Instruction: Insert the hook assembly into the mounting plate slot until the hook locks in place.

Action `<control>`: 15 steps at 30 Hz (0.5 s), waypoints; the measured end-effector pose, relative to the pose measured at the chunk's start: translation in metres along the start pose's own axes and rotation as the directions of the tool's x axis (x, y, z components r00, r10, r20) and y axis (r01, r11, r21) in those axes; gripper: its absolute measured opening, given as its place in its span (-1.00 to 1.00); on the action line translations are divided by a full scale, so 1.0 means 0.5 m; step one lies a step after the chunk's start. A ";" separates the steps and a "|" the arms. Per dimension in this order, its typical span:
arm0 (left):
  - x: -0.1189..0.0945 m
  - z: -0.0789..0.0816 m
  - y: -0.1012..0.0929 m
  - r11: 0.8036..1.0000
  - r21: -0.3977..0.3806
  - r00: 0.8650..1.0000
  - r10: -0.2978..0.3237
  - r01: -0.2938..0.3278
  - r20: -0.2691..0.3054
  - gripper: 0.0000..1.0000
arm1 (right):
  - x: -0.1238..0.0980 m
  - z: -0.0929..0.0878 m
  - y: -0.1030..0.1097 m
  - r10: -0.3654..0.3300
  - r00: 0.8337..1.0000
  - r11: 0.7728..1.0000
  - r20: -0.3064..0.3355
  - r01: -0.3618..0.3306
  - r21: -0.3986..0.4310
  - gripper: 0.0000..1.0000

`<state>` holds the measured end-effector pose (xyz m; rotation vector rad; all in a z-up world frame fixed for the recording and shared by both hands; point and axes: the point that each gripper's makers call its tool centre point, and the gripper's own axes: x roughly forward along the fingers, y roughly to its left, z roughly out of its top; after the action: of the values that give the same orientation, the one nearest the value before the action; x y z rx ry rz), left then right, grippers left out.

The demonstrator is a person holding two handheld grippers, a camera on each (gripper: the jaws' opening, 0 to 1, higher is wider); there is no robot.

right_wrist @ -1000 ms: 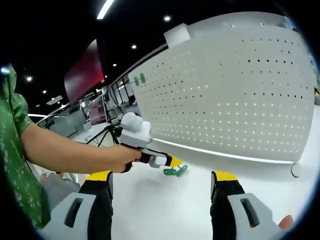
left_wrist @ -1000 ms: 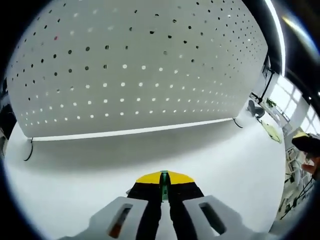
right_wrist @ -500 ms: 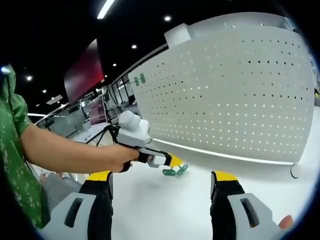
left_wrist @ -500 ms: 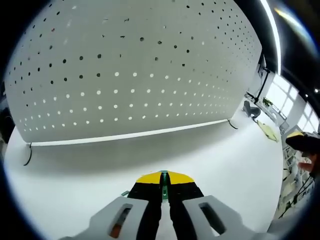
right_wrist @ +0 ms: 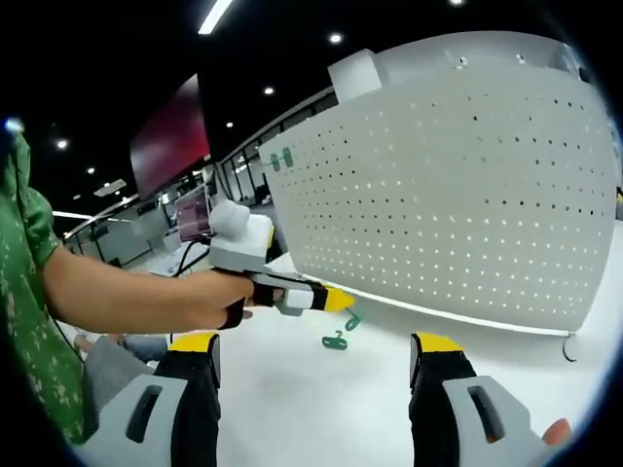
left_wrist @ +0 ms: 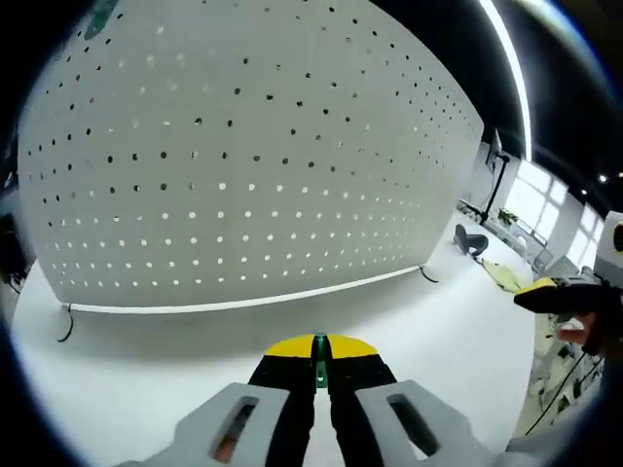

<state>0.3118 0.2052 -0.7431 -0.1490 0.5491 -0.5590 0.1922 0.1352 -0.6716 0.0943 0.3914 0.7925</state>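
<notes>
A: Left gripper?

B: Clamped shut on a thin sliver of green hook, pinched edge-on between the yellow-tipped jaws. From the right gripper view, hook dangling just under that gripper's tip, above the white table and short of the pegboard.

A: Right gripper?

B: Spread wide, holding nothing, well back from the board.

A: And the other green piece lower down?

B: Apparently lying on the table. Hard to tell whether joined to the held hook or apart from it.

A: Best way to seat the hook, then?

B: Pick one hole on the pegboard first. Square the jaws to the board face, tilt the prong up into the hole, then rotate down and press until locked. No letting go before that. Worth copying the angle of the green hooks already mounted near the top corner.

A: Risks?

B: Thin grip, so likely twisting under side load. Push straight, slowly.
</notes>
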 end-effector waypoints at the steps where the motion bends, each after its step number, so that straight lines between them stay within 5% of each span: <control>1: -0.009 0.009 -0.003 1.000 0.001 1.000 -0.003 0.003 0.014 -0.95 | -0.001 0.002 0.002 0.000 1.000 1.000 0.001 0.000 -0.004 0.63; 8: -0.071 0.063 -0.018 0.999 -0.032 0.993 -0.023 0.027 0.118 -0.95 | -0.010 0.026 0.023 0.005 1.000 0.999 0.006 -0.004 -0.039 0.62; 15: -0.160 0.123 -0.057 0.995 -0.055 0.967 -0.070 0.086 0.247 -0.95 | -0.014 0.076 0.051 0.010 0.999 0.995 0.033 -0.007 -0.101 0.56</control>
<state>0.2748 0.2238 -0.6469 -0.2988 0.3221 -0.5894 0.1850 0.1507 -0.6286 0.0145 0.3190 0.8168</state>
